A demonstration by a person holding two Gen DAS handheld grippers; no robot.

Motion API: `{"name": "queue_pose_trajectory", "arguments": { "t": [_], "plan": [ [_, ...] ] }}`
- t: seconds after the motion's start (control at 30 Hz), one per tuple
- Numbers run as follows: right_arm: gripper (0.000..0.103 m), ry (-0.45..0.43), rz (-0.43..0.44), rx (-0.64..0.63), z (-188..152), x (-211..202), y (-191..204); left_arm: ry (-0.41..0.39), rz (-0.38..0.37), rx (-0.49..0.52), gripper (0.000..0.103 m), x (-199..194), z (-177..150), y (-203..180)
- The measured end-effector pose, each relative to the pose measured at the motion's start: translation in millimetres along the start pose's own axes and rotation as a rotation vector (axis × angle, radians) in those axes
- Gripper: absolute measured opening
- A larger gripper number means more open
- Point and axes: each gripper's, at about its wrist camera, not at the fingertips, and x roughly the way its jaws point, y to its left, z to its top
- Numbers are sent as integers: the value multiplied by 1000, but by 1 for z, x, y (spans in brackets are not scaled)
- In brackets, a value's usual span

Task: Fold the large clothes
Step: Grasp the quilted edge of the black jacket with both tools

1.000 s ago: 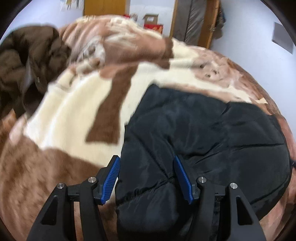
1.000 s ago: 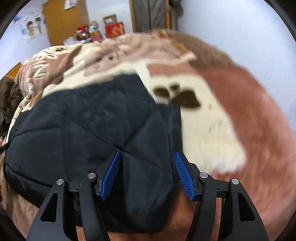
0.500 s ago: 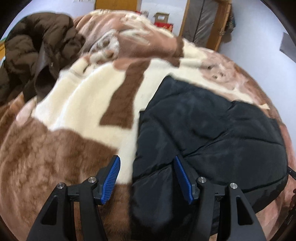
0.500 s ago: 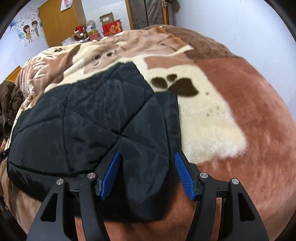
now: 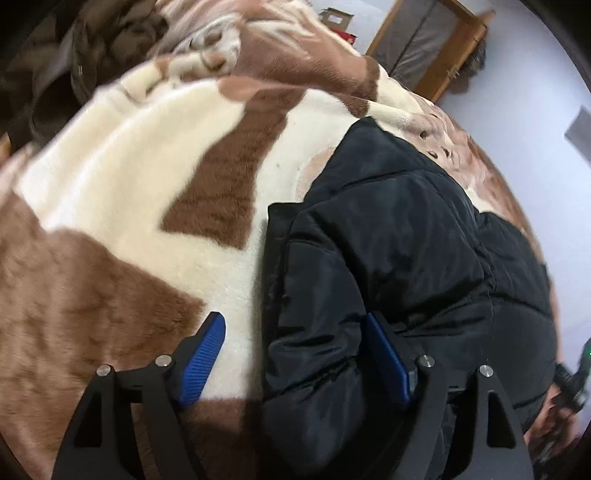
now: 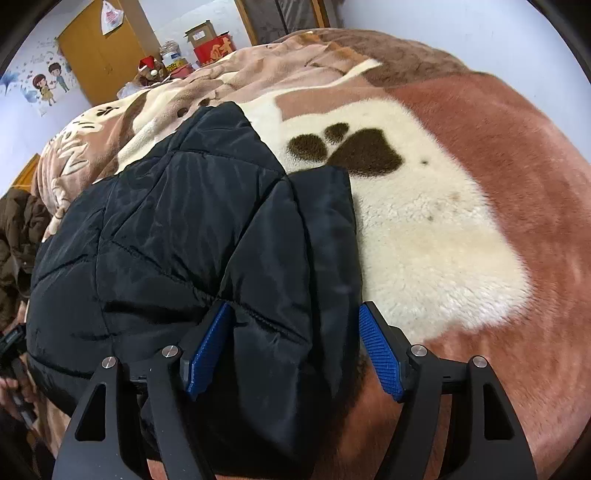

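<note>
A black quilted puffer jacket [image 5: 399, 251] lies folded on a brown and cream fleece blanket [image 5: 122, 184]. My left gripper [image 5: 295, 350] is open, its jaws straddling the jacket's near left edge. In the right wrist view the same jacket [image 6: 177, 229] fills the left half of the frame. My right gripper [image 6: 295, 347] is open, its jaws on either side of the jacket's near right corner. The blanket [image 6: 443, 229] shows a dark paw print to the right of the jacket. Neither gripper holds cloth.
A dark brown coat [image 5: 44, 62] is heaped at the blanket's far left and shows at the left edge of the right wrist view [image 6: 18, 236]. Boxes [image 6: 210, 40] and an orange wardrobe [image 6: 99, 48] stand beyond the bed. A white wall [image 6: 461, 33] runs along the right.
Both grippers have come lower and closer to the jacket's near edge. The left gripper has shifted left, so the jacket's edge now sits between its jaws. Both stayed open.
</note>
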Motion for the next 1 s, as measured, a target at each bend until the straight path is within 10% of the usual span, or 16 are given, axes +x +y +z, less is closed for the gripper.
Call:
{"name": "queue_pose_trajectory", "arguments": {
  "t": [0.7, 1.0],
  "plan": [
    [77, 89, 176, 91, 20, 39, -16, 34, -60, 29, 82, 30, 19, -15],
    [60, 78, 157, 51, 20, 40, -2, 21, -61, -2, 79, 33, 15, -18]
  ]
}}
